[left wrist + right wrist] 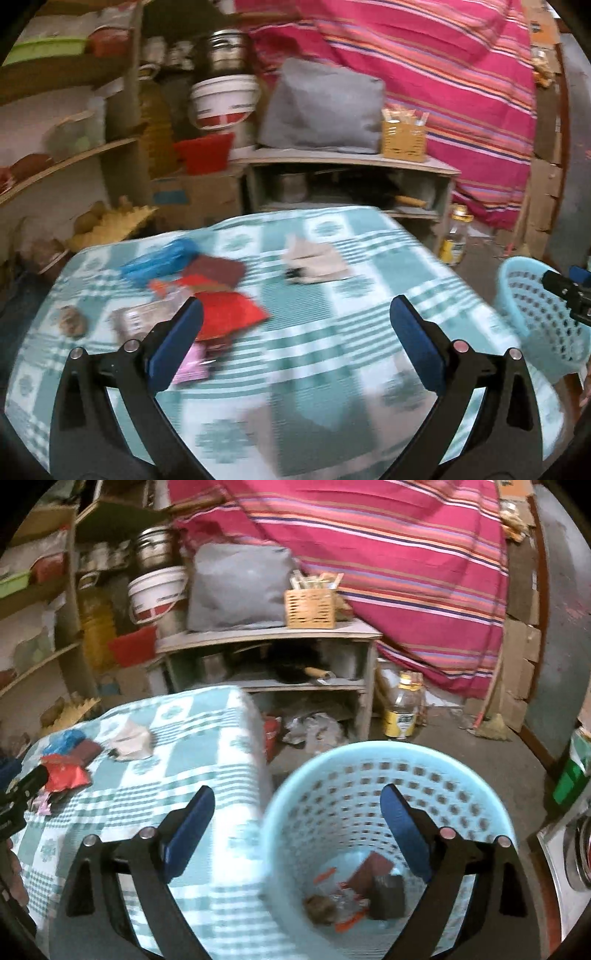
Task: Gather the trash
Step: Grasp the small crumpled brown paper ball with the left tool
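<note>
Left wrist view: left gripper above checked tablecloth, angled down, fingers spread wide, nothing between. Trash heaped at left of table: blue bag, long axis rising toward upper right; red wrapper touching left finger; pale crumpled paper apart, mid-table. Blue basket off right edge.

Right wrist view: right gripper tilted down over basket rim, fingers spread, empty. Wrappers on basket floor, blurred.
</note>
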The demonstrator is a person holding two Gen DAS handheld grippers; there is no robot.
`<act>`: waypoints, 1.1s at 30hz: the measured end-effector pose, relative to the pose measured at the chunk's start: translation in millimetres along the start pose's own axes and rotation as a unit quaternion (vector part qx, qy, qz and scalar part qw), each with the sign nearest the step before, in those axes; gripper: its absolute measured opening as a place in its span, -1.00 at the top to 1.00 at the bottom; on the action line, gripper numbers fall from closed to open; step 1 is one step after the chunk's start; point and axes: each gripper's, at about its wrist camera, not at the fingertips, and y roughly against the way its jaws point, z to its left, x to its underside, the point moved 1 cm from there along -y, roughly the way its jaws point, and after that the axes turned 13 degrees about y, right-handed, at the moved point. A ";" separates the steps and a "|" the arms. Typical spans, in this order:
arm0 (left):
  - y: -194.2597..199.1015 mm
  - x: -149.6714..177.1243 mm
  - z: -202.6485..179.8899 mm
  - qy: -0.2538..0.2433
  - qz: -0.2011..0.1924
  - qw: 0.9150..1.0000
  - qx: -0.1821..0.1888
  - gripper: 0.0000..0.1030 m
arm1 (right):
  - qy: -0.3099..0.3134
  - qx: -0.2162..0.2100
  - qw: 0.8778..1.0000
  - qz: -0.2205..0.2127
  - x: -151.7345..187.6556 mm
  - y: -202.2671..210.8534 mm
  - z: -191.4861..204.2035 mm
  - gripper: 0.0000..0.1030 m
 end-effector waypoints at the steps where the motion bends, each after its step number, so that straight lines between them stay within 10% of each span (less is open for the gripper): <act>1: -0.2 -1.4 11.7 0.006 0.002 1.000 -0.004 -0.89 | 0.004 -0.004 1.000 0.001 -1.6 -1.8 8.4 -0.73; 13: -4.1 -10.4 129.3 0.038 -0.005 0.995 -0.093 -0.89 | 0.010 -0.050 0.999 0.008 -13.0 -23.5 77.8 -0.73; 33: -46.8 -17.1 253.1 0.079 0.067 0.986 -0.128 -0.87 | 0.007 -0.054 0.997 0.049 -19.4 -60.9 124.8 -0.92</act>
